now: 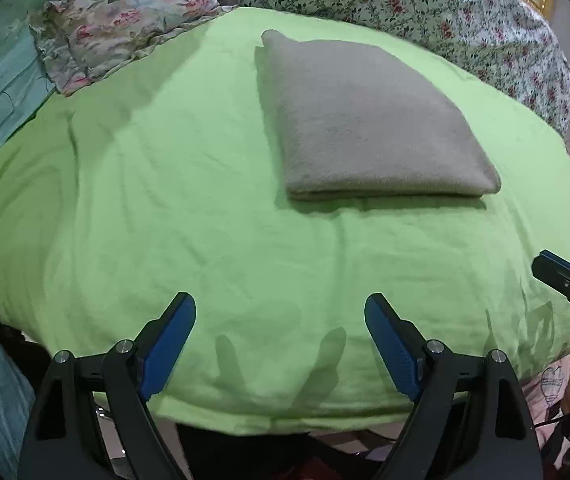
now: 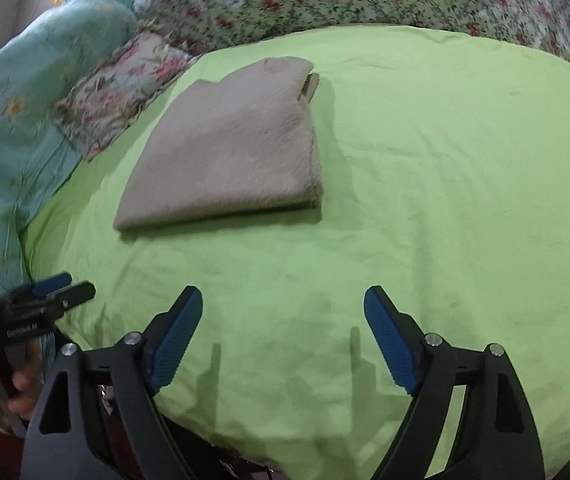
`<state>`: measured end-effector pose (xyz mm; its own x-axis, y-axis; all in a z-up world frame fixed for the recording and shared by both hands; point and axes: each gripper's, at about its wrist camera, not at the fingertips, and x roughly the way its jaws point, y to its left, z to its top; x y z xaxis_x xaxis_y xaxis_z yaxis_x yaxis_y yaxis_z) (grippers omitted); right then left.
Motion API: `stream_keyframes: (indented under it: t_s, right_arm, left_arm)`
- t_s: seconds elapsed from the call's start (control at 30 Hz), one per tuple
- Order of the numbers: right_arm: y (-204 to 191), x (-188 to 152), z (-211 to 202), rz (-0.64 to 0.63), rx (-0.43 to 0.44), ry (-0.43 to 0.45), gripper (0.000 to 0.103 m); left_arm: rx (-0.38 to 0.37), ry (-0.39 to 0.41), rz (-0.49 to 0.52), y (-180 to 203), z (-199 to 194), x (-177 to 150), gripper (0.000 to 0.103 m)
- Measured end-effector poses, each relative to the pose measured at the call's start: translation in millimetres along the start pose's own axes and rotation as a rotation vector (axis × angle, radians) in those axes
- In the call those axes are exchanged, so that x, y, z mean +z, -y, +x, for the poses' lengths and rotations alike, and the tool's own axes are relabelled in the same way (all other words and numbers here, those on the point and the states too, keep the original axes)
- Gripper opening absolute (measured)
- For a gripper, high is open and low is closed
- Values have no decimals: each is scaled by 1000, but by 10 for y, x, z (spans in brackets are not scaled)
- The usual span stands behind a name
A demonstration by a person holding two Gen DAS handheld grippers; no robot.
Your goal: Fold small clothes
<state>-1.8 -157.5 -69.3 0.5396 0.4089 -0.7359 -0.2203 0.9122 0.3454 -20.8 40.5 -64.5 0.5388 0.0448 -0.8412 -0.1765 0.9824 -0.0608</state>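
Observation:
A grey cloth (image 1: 369,124) lies folded into a neat rectangle on the green sheet (image 1: 165,200). It also shows in the right wrist view (image 2: 229,152), left of centre. My left gripper (image 1: 281,308) is open and empty, hovering over the sheet's near edge, well short of the cloth. My right gripper (image 2: 283,300) is open and empty too, near the front edge and to the right of the cloth. The right gripper shows at the right edge of the left wrist view (image 1: 565,280). The left gripper shows at the left edge of the right wrist view (image 2: 53,288).
A floral pillow (image 1: 125,20) lies at the sheet's far left corner. A floral quilt (image 1: 445,8) runs along the back. A teal blanket (image 2: 25,100) lies to the left. The green sheet (image 2: 445,200) spreads wide to the right of the cloth.

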Motion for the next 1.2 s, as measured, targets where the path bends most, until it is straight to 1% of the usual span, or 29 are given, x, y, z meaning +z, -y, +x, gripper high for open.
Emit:
stream_keyframes:
  t_s: [0.07, 0.13, 0.2, 0.33, 0.47, 0.6, 0.73, 0.83, 0.93, 1.2]
  right_arm:
    - [-33, -60, -57, 2, 7, -6, 84]
    - [-111, -128, -121, -36, -31, -1, 85]
    - [-173, -186, -157, -72, -55, -4, 86]
    - [-235, -241, -194, -79, -40, -23, 86]
    - [-306, -196, -184, -91, -24, -26, 86]
    - [-383, -81, -123, -83, 19, -41, 86]
    - [-476, 25, -36, -135, -1, -70, 86]
    - [-500, 76, -16, -144, 4, -72, 86]
    - [-511, 113, -35, -140, 19, -66, 86]
    - [-513, 139, -90, -162, 6, -60, 86]
  left_arm:
    - [39, 20, 19, -15, -71, -26, 87]
    - [53, 32, 38, -25, -129, -52, 87]
    - [49, 39, 56, -6, -181, -80, 87]
    - [35, 48, 68, 27, -257, -92, 89]
    - [32, 57, 70, 32, -281, -30, 90]
    - [65, 52, 65, 31, -255, 68, 90]
    - [111, 50, 67, 41, -228, 183, 90]
    - [130, 46, 65, 48, -217, 256, 90]
    - [137, 36, 65, 58, -215, 311, 90]
    - [149, 47, 89, 109, -251, 338, 90]
